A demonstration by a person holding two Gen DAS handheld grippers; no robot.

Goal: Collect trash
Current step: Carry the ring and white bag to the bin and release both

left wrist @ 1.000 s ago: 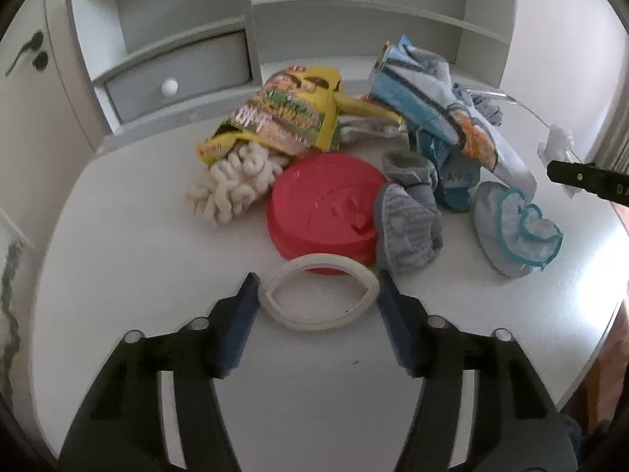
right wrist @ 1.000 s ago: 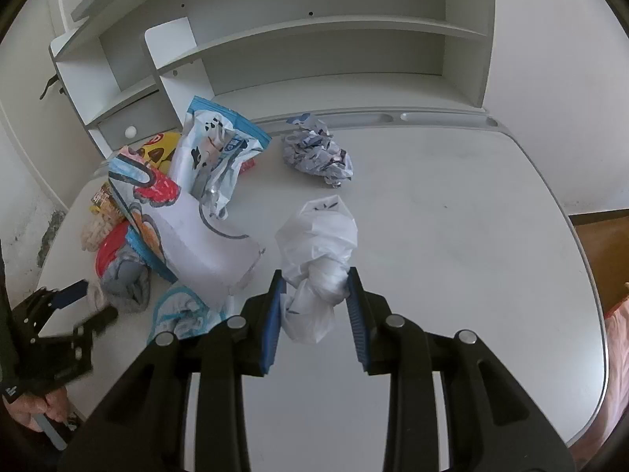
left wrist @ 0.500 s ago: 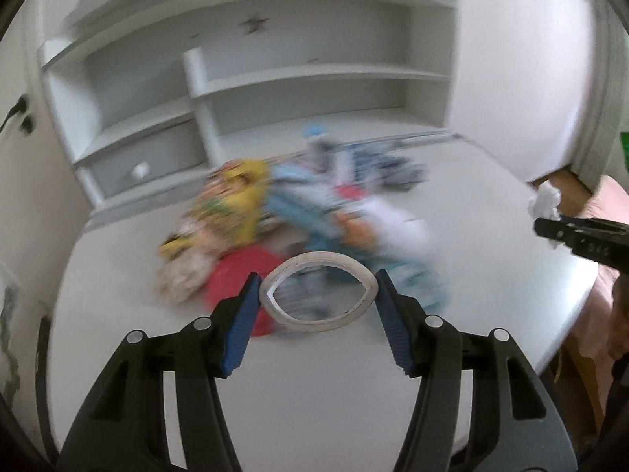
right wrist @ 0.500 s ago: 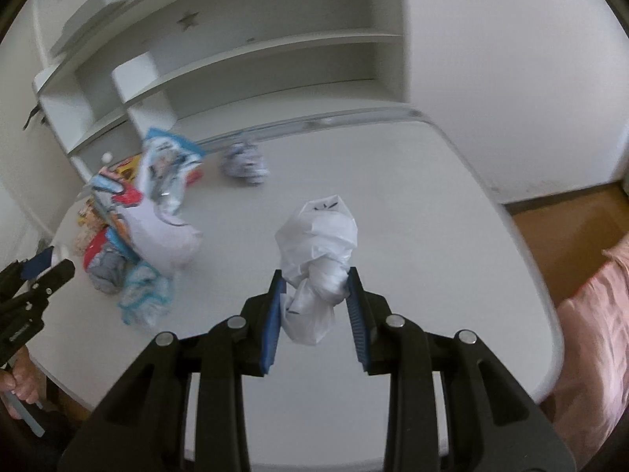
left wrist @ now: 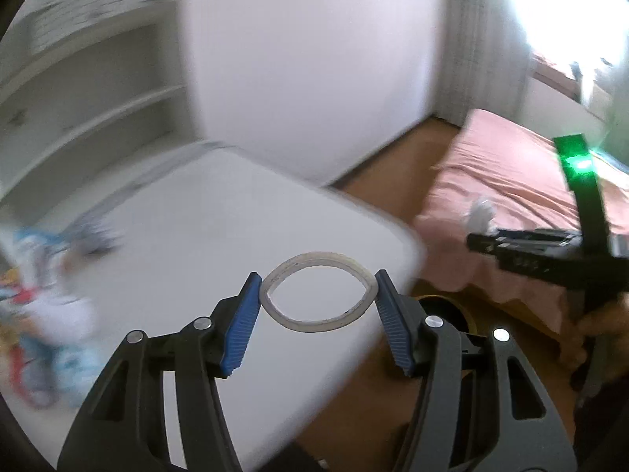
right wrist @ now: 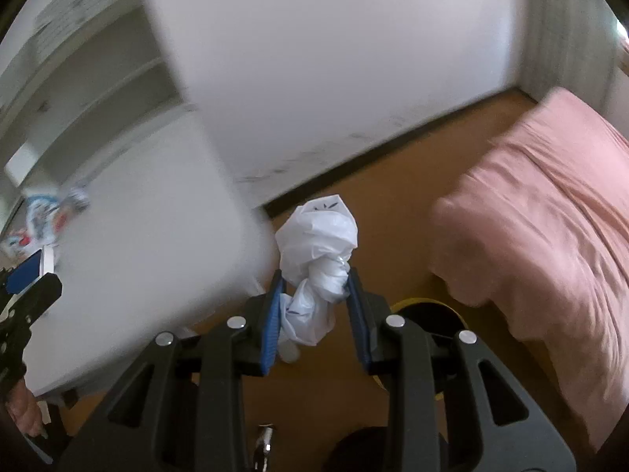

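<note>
My left gripper (left wrist: 317, 301) is shut on a white plastic ring (left wrist: 317, 292), squeezed into an eye shape between the blue pads, above the white table's (left wrist: 220, 228) right corner. My right gripper (right wrist: 313, 301) is shut on a knotted white plastic bag (right wrist: 317, 253), held over the brown floor past the table's edge. A yellow-rimmed bin (left wrist: 440, 308) shows behind the left gripper's right finger and again as the bin (right wrist: 422, 308) below the right gripper's finger. The right gripper (left wrist: 523, 246) appears at the right of the left wrist view, over the bed. Blurred wrappers (left wrist: 35, 259) lie at the table's left.
A pink bed (right wrist: 546, 236) fills the right side, close to the bin. A white wall (right wrist: 334, 63) and white shelves (left wrist: 90, 90) stand behind the table. Brown floor (right wrist: 393, 200) lies between table and bed. A hand (right wrist: 21, 413) holds the left gripper's handle.
Both grippers have swung right, away from the trash pile, past the table's corner toward floor and bed. Each still grips its item. The bin has come into view.
</note>
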